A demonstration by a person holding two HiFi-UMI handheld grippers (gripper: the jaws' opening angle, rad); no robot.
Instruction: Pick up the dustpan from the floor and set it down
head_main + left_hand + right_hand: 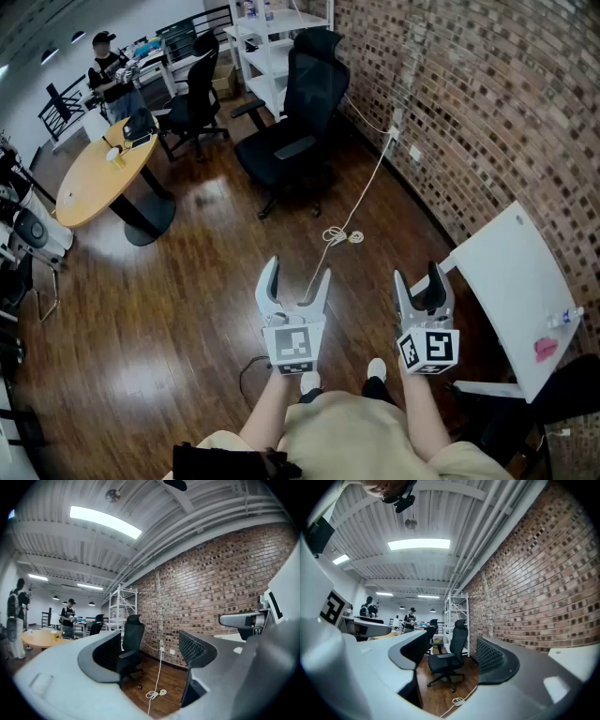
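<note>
dark wooden floor (187, 309) beside a brick wall (469, 112), two grippers held over it.
the left gripper (298, 272) and right gripper (418, 275) hover side by side, each with jaws spread apart and gripping nothing; a black office chair (300, 112) and a coiled white cable (342, 234) lie ahead. the dustpan shows in no view.

the dark wooden floor (187, 309) is filling the middle of the frame. a coiled white cable (339, 236) is lying on it at centre, a black office chair (300, 103) is standing above that, and a round counter (89, 187) is standing at upper left.
</note>
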